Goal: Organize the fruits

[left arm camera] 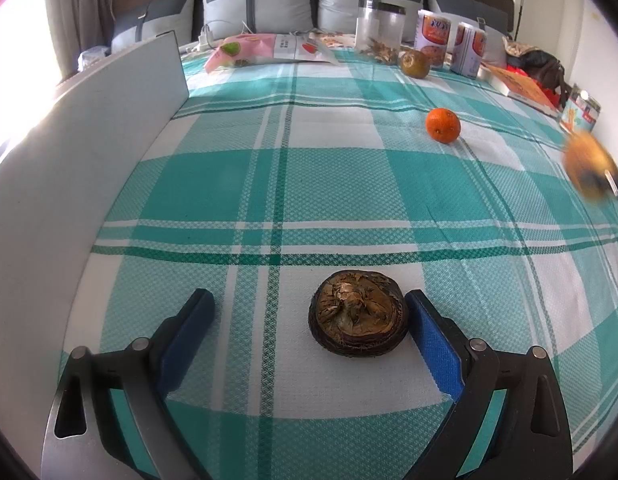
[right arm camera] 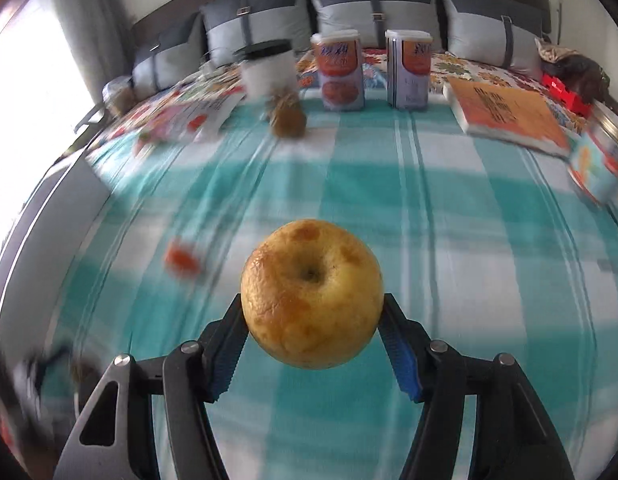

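The right gripper (right arm camera: pixel 312 312) has its jaws clamped on a yellow, brown-spotted fruit (right arm camera: pixel 311 294), lifted above the checked bed cover (left arm camera: pixel 269 184). The left gripper (left arm camera: pixel 309 320) stands wide open around a dark, wrinkled fruit (left arm camera: pixel 358 314) lying on the cover, the right pad apparently just touching it. An orange (left arm camera: pixel 442 125) lies farther off.

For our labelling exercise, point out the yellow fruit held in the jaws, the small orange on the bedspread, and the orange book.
yellow fruit (right arm camera: pixel 311 296), right wrist view, middle of its skin.
small orange (left arm camera: pixel 442 125), left wrist view, centre of its peel.
orange book (right arm camera: pixel 509 114), right wrist view, middle of its cover.
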Demonstrator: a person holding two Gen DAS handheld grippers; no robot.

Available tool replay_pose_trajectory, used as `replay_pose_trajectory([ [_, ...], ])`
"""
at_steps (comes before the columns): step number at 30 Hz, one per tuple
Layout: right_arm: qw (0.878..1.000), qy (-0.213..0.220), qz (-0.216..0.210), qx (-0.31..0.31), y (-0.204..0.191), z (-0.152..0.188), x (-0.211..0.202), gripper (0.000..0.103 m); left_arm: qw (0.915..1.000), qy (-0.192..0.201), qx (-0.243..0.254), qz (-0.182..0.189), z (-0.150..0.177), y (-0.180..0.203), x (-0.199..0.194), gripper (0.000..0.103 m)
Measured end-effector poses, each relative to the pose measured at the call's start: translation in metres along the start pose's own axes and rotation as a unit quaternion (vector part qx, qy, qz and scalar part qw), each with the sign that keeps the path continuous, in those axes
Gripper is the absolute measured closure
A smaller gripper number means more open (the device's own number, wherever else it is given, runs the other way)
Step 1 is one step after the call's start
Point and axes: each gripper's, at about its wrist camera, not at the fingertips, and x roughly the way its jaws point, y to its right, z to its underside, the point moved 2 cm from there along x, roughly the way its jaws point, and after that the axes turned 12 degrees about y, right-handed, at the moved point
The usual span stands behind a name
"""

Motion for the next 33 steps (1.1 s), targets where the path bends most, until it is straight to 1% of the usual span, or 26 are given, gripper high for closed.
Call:
replay_pose_trajectory([
  [1, 1.0, 0.0, -0.001, -0.003, -0.005, 0.021, -0.014, 0.04, 1.0, 0.0, 0.0, 0.0, 0.0, 0.0, 0.0, 0.006],
  [3, 1.0, 0.001, 0.002, -0.011, -0.016, 0.047, -0.026, 0.039, 1.0, 0.0, 0.0, 0.0, 0.0, 0.0, 0.0, 0.006],
  [6, 1.0, -0.007, 0.004, -0.002, -0.028, 0.084, -0.026, 0.039, 1.0, 0.0, 0.0, 0.0, 0.0, 0.0, 0.0, 0.006],
  [7, 1.0, 0.011, 0.016, -0.009, -0.035, 0.091, -0.027, 0.036, 1.0, 0.0, 0.0, 0.0, 0.0, 0.0, 0.0, 0.006],
  [8, 0.999, 0.02, 0.028, -0.019, -0.04, 0.095, -0.029, 0.028, 1.0, 0.0, 0.0, 0.0, 0.0, 0.0, 0.0, 0.006],
  [9, 0.999, 0.019, 0.035, -0.026, -0.045, 0.098, -0.027, 0.022, 1.0, 0.0, 0.0, 0.0, 0.0, 0.0, 0.0, 0.006],
  [10, 0.999, 0.019, 0.038, -0.032, -0.051, 0.101, -0.025, 0.011, 1.0, 0.0, 0.0, 0.0, 0.0, 0.0, 0.0, 0.006],
  [11, 0.998, 0.018, 0.041, -0.041, -0.056, 0.104, -0.023, 0.002, 1.0, 0.0, 0.0, 0.0, 0.0, 0.0, 0.0, 0.006],
  [12, 0.997, 0.008, 0.051, -0.063, -0.062, 0.106, -0.019, 0.001, 1.0, 0.0, 0.0, 0.0, 0.001, 0.0, 0.0, 0.006],
  [13, 0.996, 0.011, 0.057, -0.071, -0.065, 0.106, -0.019, 0.0, 1.0, 0.0, 0.0, 0.0, 0.001, 0.0, 0.0, 0.006],
  [16, 0.997, 0.008, 0.048, -0.058, -0.06, 0.105, -0.017, 0.0, 1.0, 0.0, 0.0, 0.0, 0.001, 0.0, 0.0, 0.006],
  [33, 0.997, 0.009, 0.051, -0.062, -0.061, 0.107, -0.017, 0.0, 1.0, 0.001, 0.0, 0.0, 0.0, 0.0, 0.0, 0.006],
])
